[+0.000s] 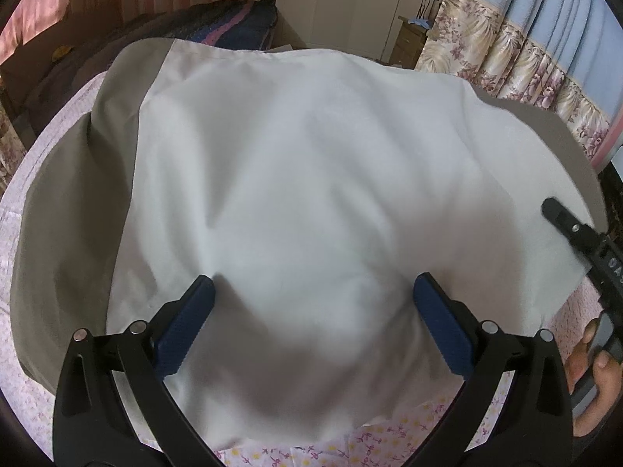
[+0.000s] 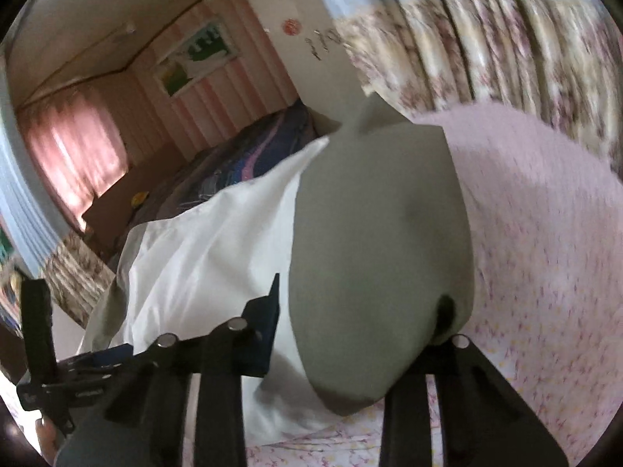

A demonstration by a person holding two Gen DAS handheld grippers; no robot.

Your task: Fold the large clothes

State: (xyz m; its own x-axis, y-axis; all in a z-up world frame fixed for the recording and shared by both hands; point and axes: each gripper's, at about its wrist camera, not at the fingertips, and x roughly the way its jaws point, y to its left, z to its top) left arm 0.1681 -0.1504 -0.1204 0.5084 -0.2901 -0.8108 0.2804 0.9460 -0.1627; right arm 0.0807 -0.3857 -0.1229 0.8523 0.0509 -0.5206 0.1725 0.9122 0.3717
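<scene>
I am folding a large white cotton garment with grey-olive side panels (image 1: pixel 303 179), which lies spread over the pink flower-print bedspread (image 1: pixel 46 202) of the bed, its near hem just short of the bed's near edge.

My left tool (image 1: pixel 313 299) rests low on the near middle of the garment, its blue-padded fingers (image 1: pixel 187 323) spread wide with only flat cloth between them; nothing is pinched there. It serves as an anchor, and I judge it should stay planted so the body of the garment does not slide.

My right tool (image 2: pixel 350 311) is at the garment's right side, where the grey-olive panel (image 2: pixel 373 225) rises off the bedspread and drapes over the tool's fingers. The fingers look drawn in close around that bunched edge, and I take it the panel is gripped, though the cloth hides the pads and I cannot see the contact itself. No earlier view is at hand to compare.

To do this step well, I would carry the lifted panel across toward the garment's middle in a low, even arc, keeping the edge taut so the crease runs straight along the seam between grey-olive and white. Lifting too high may drag the whole garment toward the right tool and wrinkle the white field. I would lay the edge down parallel to the far hem before letting go.
</scene>
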